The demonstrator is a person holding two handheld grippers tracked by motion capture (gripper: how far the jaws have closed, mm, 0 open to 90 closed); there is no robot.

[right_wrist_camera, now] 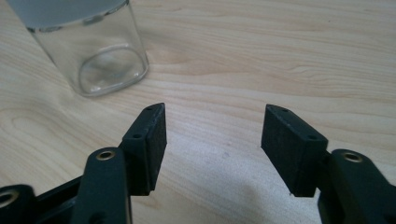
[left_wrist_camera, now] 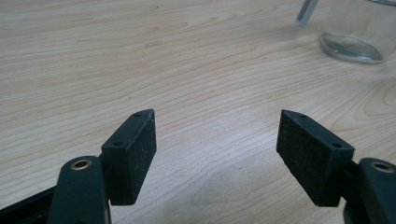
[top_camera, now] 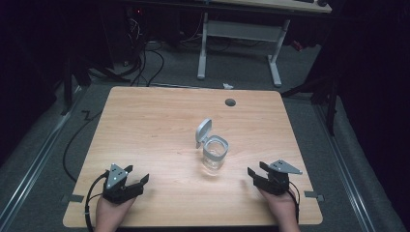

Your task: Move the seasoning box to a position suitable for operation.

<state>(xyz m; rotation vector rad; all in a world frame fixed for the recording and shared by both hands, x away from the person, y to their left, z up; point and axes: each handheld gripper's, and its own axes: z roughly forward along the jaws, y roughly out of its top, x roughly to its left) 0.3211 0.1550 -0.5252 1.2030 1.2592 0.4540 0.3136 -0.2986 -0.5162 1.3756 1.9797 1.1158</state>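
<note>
At the table's (top_camera: 145,125) centre stood the clear jar (top_camera: 214,154), lid (top_camera: 203,131) flipped up. Left gripper (top_camera: 138,182) and right gripper (top_camera: 255,175) rested apart, jaws spread, empty. Approach pending; next move probably required closing the hinged lid.

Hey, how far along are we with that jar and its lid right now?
Done so far: the lid stands swung up on its hinge, so the clear jar is open and looks empty. In hand: nothing. The left gripper and right gripper rest near the table's front edge, jaws open, each apart from the jar. Left: every move on the jar, likely a reach and a grip.
</note>
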